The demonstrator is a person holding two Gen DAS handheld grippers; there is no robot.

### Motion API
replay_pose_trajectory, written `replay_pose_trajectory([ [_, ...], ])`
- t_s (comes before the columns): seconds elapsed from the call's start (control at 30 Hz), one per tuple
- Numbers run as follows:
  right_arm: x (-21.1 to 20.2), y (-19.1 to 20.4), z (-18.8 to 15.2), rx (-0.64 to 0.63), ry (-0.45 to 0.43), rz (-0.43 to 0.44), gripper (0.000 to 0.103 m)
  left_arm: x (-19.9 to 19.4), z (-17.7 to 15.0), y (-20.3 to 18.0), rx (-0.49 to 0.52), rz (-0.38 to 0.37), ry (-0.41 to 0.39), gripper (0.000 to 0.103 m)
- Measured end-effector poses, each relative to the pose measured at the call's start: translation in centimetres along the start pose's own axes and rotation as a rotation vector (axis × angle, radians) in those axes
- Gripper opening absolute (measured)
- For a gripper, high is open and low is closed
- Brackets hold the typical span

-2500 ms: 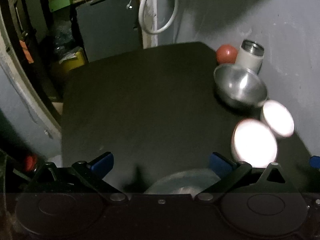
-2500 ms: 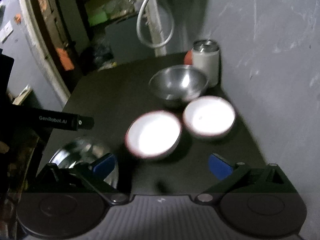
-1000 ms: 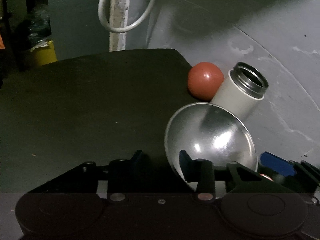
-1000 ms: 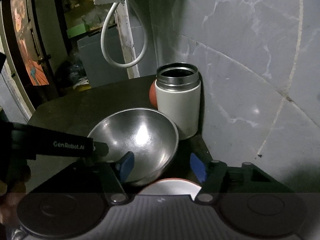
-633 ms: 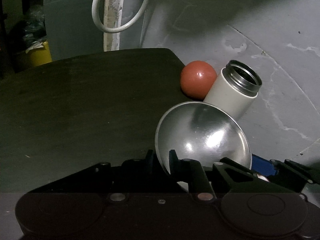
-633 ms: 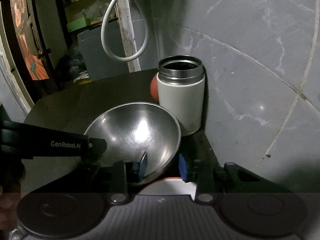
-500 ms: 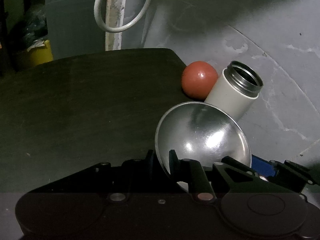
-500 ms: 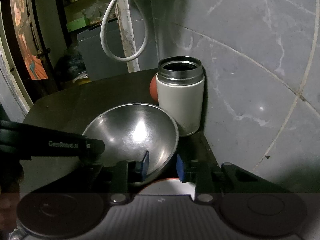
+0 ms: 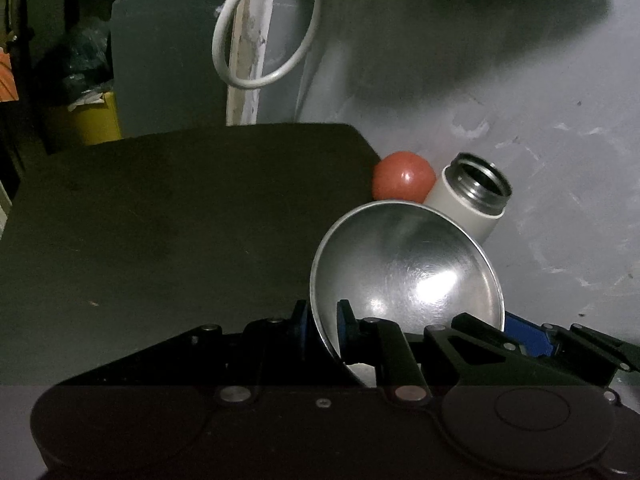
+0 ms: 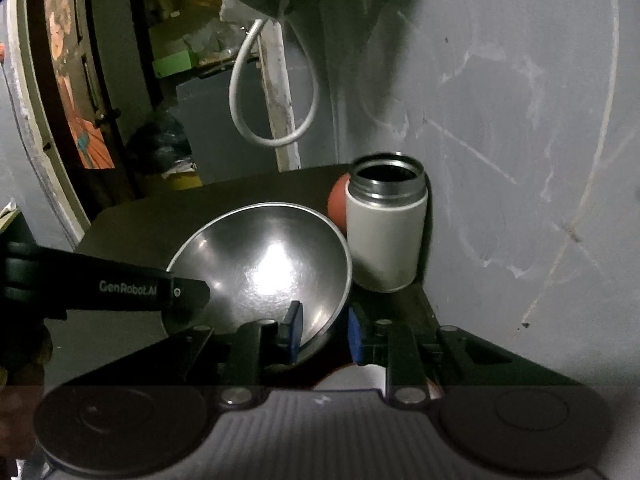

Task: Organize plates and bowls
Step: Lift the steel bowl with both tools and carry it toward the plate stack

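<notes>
"GenRobot.AI" printed in white on the left hand-held gripper (image 10: 188, 292), at left of the right wrist view. No other writing legible. Steel bowl (image 9: 404, 276) sits centre-right on the dark counter (image 9: 160, 220), its rim pinched by both: left hand-held gripper (image 9: 322, 318) clenched on the near-left rim, right hand-held gripper (image 10: 324, 330) clenched on the near-right rim. White flask (image 10: 386, 232) just behind the bowl, red ball (image 9: 402, 176) beside it. White bowl (image 10: 352, 380) partly hidden at bottom.
</notes>
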State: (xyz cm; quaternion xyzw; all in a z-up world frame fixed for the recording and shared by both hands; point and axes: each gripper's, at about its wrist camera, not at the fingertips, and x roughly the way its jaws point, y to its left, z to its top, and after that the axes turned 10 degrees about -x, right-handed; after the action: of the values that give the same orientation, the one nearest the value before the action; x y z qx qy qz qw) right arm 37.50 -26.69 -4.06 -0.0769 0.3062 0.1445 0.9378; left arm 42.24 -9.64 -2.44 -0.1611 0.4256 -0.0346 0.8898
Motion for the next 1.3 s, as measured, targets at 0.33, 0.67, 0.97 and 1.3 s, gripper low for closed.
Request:
replay_pose_trajectory([
  [0.33,-4.9,0.7,-0.6,-0.010,-0.038,0.002,0.027,-4.3,-1.5,-0.2,-0.002,-0.040,-0.036,0.015],
  [0.67,-10.3,0.7,-3.5,0.010,-0.048,0.001,0.027,-8.2,-5.0,-1.2,0.040,-0.083,-0.019,0.015],
  [0.97,-13.8,0.8,-7.1,0.050,-0.015,-0.011,0.027,-9.9,-8.3,-2.1,0.104,-0.109,0.037,0.015],
  [1.3,-16.2,0.5,-10.8,0.089,0.055,-0.019,0.027,-10.1,-12.4,-2.9,0.205,-0.142,0.145,0.016],
])
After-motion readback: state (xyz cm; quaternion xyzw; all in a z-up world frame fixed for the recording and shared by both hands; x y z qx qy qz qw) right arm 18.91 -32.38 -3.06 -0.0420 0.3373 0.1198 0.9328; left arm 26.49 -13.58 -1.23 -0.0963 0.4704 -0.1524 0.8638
